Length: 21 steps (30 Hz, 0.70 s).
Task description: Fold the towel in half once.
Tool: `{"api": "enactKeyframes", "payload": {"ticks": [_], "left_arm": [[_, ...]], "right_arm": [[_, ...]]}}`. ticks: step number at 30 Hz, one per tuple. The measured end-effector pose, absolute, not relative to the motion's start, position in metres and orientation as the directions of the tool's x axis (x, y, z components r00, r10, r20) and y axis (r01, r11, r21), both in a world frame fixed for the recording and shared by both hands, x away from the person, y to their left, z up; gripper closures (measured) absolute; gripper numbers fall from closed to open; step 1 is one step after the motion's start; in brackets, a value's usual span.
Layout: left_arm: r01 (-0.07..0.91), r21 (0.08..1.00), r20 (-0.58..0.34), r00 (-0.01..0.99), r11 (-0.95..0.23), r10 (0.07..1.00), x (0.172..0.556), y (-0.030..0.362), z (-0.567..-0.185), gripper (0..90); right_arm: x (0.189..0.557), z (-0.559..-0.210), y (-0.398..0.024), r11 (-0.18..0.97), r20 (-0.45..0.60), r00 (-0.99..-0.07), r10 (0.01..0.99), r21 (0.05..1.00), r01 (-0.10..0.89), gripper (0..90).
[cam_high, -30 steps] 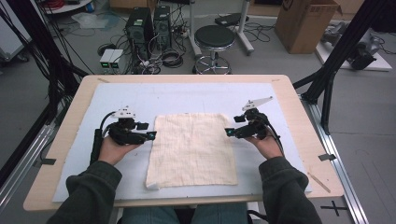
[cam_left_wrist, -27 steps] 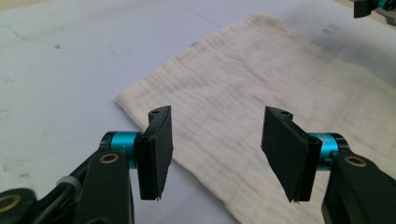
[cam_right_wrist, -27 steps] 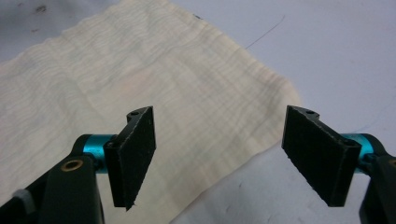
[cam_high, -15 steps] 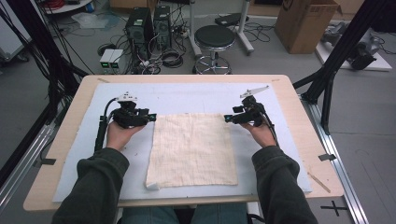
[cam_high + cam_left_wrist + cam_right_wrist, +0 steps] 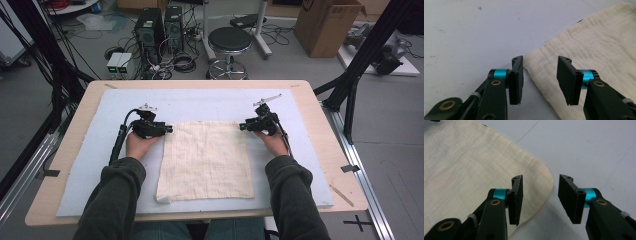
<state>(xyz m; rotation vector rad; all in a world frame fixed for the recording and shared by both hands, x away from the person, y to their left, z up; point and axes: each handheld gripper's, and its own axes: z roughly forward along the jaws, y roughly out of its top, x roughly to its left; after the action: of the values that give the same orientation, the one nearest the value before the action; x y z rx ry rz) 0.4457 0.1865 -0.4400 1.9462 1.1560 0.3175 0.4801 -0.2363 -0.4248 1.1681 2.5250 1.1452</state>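
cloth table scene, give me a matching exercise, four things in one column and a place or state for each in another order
Things:
1. cream cloth
2. left tongs
3. right tongs
4. round stool

Places or states:
A. at the cloth's far right corner, jaws apart, just been closing
B. on the floor beyond the table's far edge
C. spread flat on the pale blue mat
D. at the cloth's far left corner, jaws apart, just been closing

Pairs: 1-C, 2-D, 3-A, 4-B
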Motion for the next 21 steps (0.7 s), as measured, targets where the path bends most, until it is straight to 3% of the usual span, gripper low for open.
{"api": "enactKeyframes", "payload": {"ticks": [7,14,21], "left_arm": [[0.610,0.759,-0.171,0.525,-0.229,0.834,0.449,0.183,-0.444,65.9],[0.607,0.758,-0.150,0.518,-0.239,0.842,0.449,0.181,-0.444,84.4],[0.601,0.756,-0.131,0.526,-0.258,0.840,0.449,0.180,-0.442,87.7]], "right_arm": [[0.485,-0.435,-0.234,0.412,0.192,-0.670,0.717,0.658,0.630,60.2],[0.485,-0.435,-0.228,0.444,0.166,-0.689,0.706,0.653,0.613,81.4],[0.485,-0.428,-0.228,0.460,0.177,-0.716,0.675,0.658,0.596,86.1]]}}
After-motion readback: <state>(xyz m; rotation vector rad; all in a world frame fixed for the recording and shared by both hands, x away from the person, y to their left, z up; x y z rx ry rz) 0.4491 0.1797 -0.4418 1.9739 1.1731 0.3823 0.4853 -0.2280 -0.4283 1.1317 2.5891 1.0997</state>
